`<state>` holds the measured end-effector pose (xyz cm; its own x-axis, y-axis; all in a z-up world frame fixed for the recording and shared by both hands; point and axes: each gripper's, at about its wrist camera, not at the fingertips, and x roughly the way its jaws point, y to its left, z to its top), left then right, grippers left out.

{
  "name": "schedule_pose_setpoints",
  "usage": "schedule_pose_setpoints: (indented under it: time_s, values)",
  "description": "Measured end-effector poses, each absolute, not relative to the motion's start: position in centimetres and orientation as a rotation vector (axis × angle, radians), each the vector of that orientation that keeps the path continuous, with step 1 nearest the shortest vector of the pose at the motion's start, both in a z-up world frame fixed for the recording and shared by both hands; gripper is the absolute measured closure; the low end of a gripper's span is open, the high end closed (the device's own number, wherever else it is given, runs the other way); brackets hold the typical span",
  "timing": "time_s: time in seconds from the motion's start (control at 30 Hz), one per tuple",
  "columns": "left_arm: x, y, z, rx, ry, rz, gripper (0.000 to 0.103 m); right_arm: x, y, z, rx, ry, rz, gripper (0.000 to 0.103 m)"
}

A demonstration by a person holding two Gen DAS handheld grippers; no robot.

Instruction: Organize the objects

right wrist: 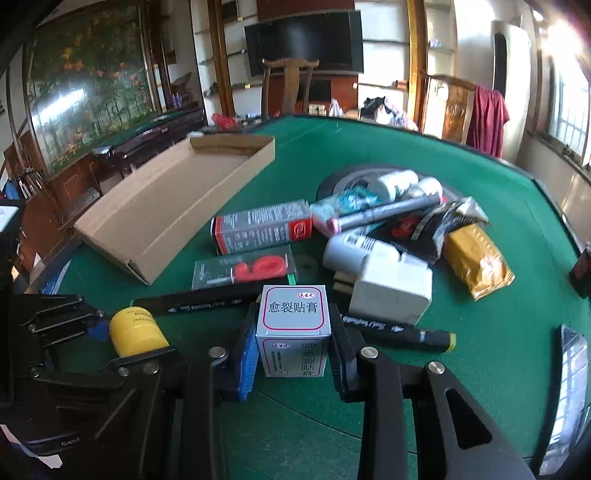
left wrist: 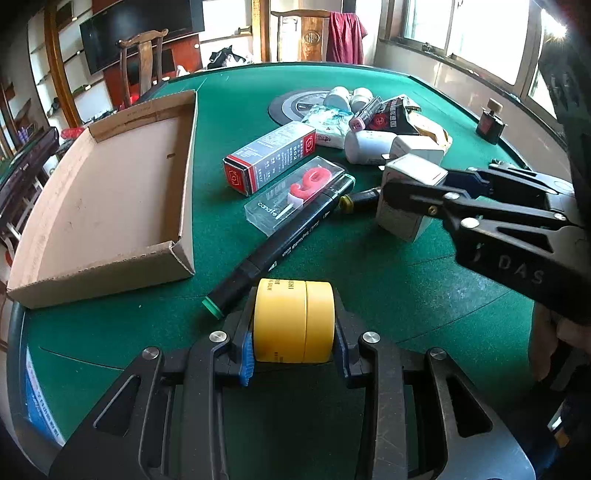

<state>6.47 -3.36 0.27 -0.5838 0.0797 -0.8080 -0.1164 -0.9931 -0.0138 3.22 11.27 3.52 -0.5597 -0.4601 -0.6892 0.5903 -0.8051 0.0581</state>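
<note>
In the left wrist view, the left gripper (left wrist: 294,354) is pinching a yellow jar (left wrist: 294,320) at lower centre, while the cardboard tray (left wrist: 110,192) is lying at the left on the green table (left wrist: 369,280). In the right wrist view, the right gripper (right wrist: 293,350) is clamping a small white box (right wrist: 293,325) at lower centre, its pads pressing both sides.

A green felt tabletop (left wrist: 388,280) fills the room's middle. Past its far edge stand a carved wooden chair (right wrist: 288,85) and a dark wall-mounted television (right wrist: 306,40). Bright windows (left wrist: 465,33) line one side; a red garment (right wrist: 487,122) hangs on another chair.
</note>
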Motion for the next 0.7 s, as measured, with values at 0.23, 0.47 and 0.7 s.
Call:
schedule_pose_setpoints:
  time_s: [0.23, 0.47, 0.7]
  values:
    - [6.6, -3.8, 1.1, -1.338, -0.009, 2.698, 0.07, 3.5, 11.5, 4.1, 0.915, 0.2, -2.334, 0.07]
    - [6.8, -4.4, 2.0, -1.304, -0.049, 2.705, 0.07, 3.5, 11.8, 4.6, 0.894, 0.152, -2.322, 0.07]
    - [7.0, -3.9, 1.2, -1.369, 0.048, 2.669, 0.07, 3.4, 11.7, 4.5, 0.907, 0.154, -2.315, 0.07]
